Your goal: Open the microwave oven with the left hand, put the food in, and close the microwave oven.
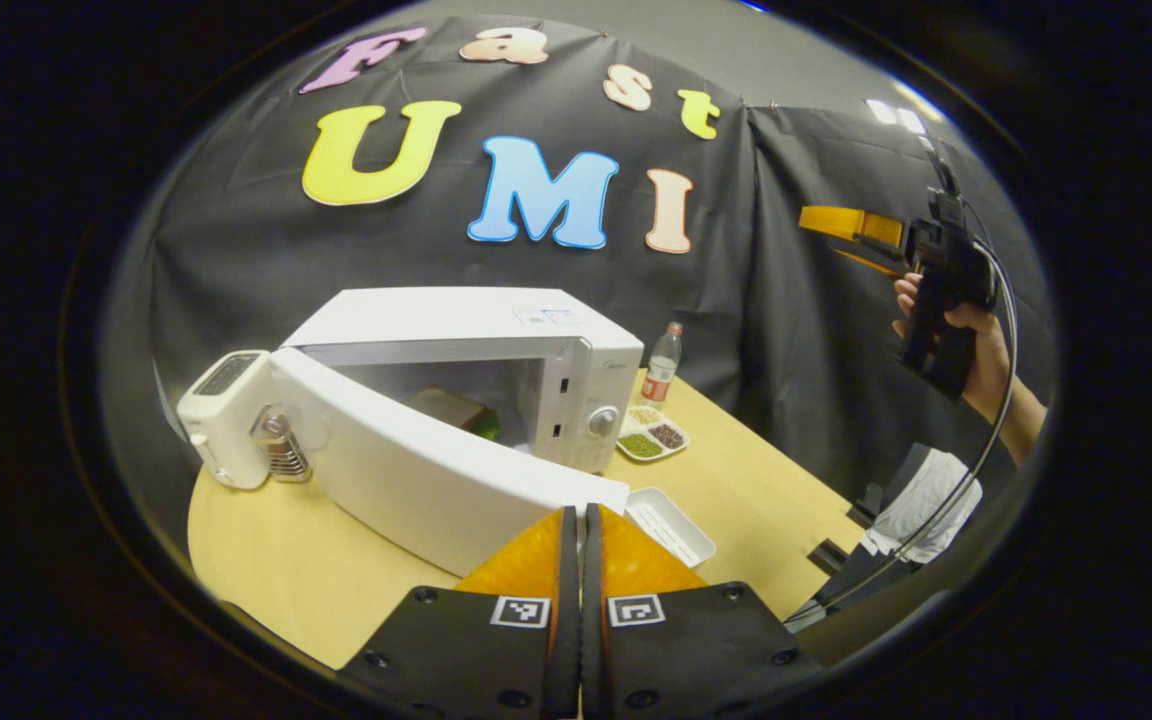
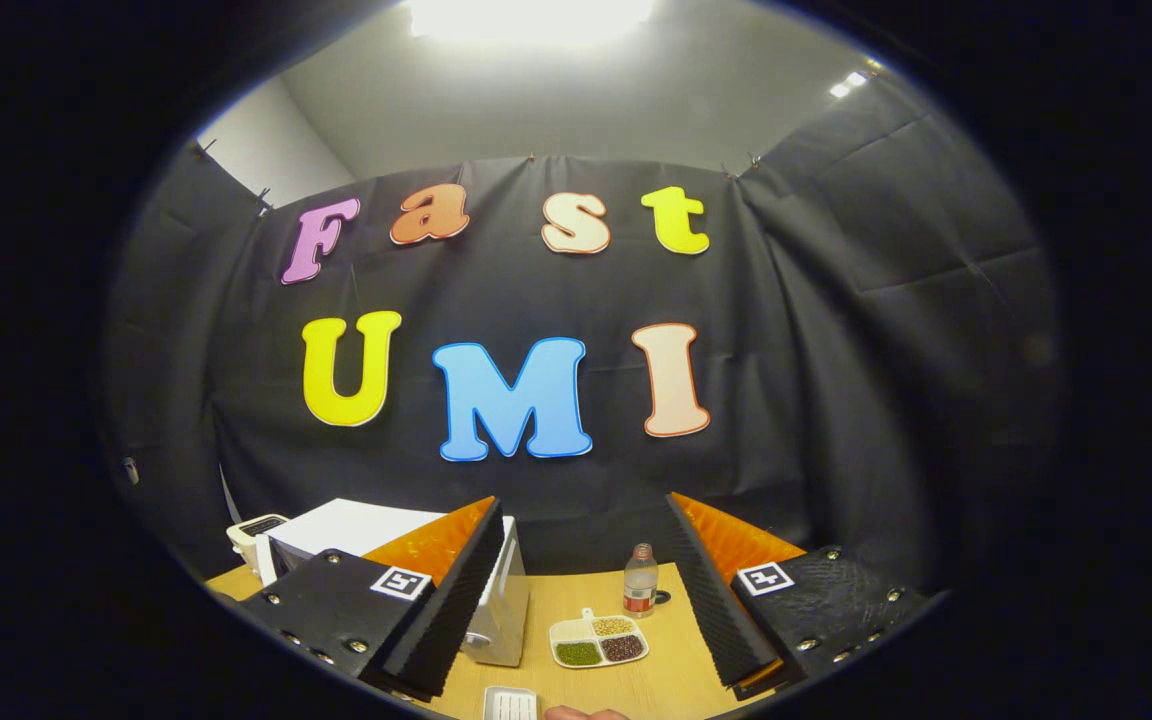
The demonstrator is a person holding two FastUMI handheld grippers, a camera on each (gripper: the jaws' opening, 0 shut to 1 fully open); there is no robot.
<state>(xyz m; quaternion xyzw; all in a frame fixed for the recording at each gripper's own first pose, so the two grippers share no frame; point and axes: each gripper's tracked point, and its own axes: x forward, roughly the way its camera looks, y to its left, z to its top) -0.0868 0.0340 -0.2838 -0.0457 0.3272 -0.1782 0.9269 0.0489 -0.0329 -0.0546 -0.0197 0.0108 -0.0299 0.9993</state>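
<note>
The white microwave stands on the wooden table with its door swung partly open toward me. Inside lies the food, a brown slice with something green beside it. My left gripper is shut with nothing between its fingers, its tips just at the door's free edge. In the left gripper view, the right gripper is held high at the right by a hand, well away from the microwave. In its own view the right gripper stands open and empty above the table, with the microwave to its lower left.
A white toaster sits left of the microwave. Right of it stand a small bottle, a divided dish of beans and a white tray. The table's edge runs along the right.
</note>
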